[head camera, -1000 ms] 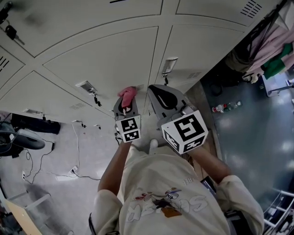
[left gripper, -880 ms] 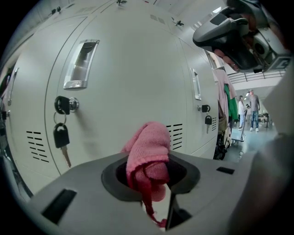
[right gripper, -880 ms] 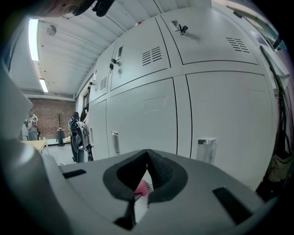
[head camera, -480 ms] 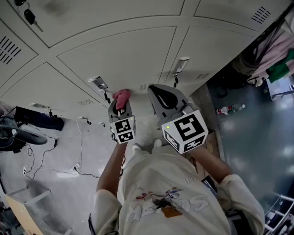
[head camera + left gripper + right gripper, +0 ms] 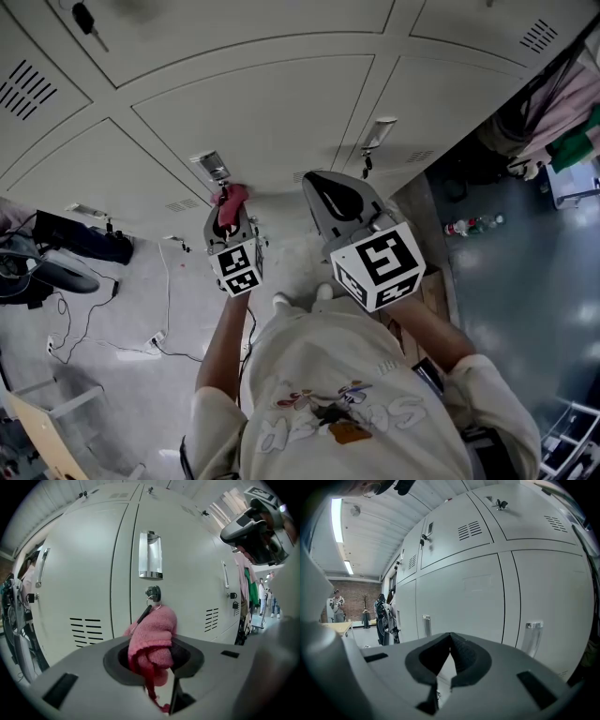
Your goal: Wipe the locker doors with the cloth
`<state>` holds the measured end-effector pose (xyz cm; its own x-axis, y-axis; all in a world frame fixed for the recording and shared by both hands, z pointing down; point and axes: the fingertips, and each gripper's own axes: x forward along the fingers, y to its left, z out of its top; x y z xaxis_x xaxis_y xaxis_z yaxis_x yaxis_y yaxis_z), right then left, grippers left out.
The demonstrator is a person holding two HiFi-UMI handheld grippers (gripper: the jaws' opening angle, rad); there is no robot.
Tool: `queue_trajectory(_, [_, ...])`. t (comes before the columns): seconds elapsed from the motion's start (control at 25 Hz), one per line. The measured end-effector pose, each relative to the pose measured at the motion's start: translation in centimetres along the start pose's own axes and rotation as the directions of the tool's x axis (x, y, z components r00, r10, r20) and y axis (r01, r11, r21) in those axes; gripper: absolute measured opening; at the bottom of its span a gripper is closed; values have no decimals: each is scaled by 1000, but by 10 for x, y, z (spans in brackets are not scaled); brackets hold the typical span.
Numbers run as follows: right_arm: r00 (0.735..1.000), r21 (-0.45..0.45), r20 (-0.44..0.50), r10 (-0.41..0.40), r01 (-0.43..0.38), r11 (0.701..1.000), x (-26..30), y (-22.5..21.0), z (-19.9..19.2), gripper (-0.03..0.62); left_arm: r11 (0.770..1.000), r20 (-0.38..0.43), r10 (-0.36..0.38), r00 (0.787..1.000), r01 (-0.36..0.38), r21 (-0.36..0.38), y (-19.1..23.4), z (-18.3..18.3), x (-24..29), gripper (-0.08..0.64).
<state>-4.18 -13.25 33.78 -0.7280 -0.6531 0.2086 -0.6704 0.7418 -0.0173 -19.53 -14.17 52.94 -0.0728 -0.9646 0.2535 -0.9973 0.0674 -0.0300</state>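
**Head view.** The left gripper (image 5: 228, 217) is clamped on the pink knitted cloth (image 5: 232, 196). The cloth sits just below the chrome recessed handle (image 5: 214, 166) on one of the pale grey metal locker doors (image 5: 272, 103). A second ago the cloth was well to the right of that handle, and it has since moved across the door face toward it. Judgement: a wiping stroke is under way, and the strip right of the handle is likely covered. The right gripper (image 5: 323, 187) is further right of the handle, apart from the cloth.

**Left gripper view.** The jaws pinch the bunched cloth (image 5: 152, 637). A round lock (image 5: 153, 592) sits directly under the handle (image 5: 150, 555), and its hanging key (image 5: 143, 613) overlaps the top of the cloth. Whether the cloth is pressing on the door cannot be told. Risk: the knit could snag on the key.

**Right gripper view.** The jaw tips of the right gripper (image 5: 450, 637) meet with nothing between them, and it simply faces the doors.
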Motion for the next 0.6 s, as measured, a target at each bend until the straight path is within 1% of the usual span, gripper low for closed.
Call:
queue_trajectory(0.08, [1000, 1, 2, 2, -2, 1000, 1, 2, 0, 2, 1000, 7, 17, 1000, -17, 8, 9, 1, -3, 114])
queue_trajectory(0.24, [1000, 2, -1, 4, -4, 1000, 1, 5, -1, 2, 998, 16, 61, 998, -61, -2, 28, 3, -9, 114])
queue_trajectory(0.36, [1000, 32, 17, -1, 0, 999, 0, 4, -1, 2, 996, 34, 88, 996, -88, -4, 40, 12, -19, 114])
queue_trajectory(0.48, [999, 52, 40, -11, 9, 999, -1, 4, 1, 2, 996, 62, 90, 994, -89, -25, 52, 29, -33, 114])
queue_trajectory(0.6, [998, 67, 59, -10, 6, 998, -2, 6, 2, 2, 993, 102, 114, 988, -112, -21, 63, 57, -53, 114])
